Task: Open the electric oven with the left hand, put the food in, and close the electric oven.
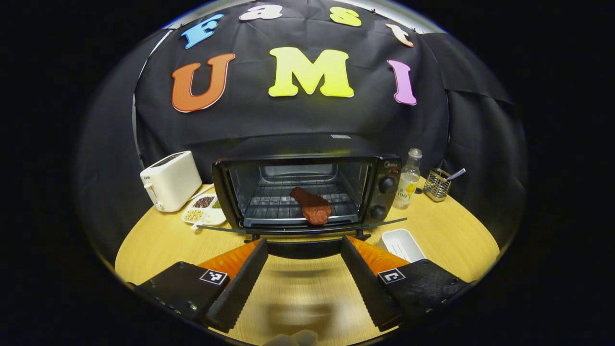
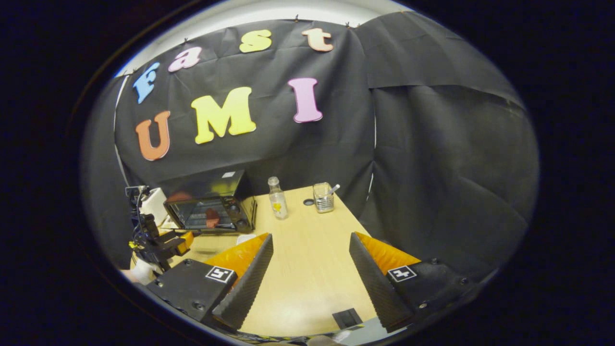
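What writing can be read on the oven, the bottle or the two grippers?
Oven: small brand mark above the knobs, too small to read.
Bottle: printed label, too blurred to read.
Left gripper and right gripper: square black-and-white pattern tags, no words.
No text can be quoted.

From where I sit, black cloth (image 1: pixel 307 120) hangs as the booth's back wall, straight ahead of the claw, creased and draped in folds. In the right gripper view a second black panel (image 2: pixel 447 158) runs on to the claw's right, overlapping the first. Above the cloth I see a strip of pale wall (image 2: pixel 269 12). A light wooden table (image 2: pixel 307 269) spreads beneath and ahead of the claw, with soft glare on it.
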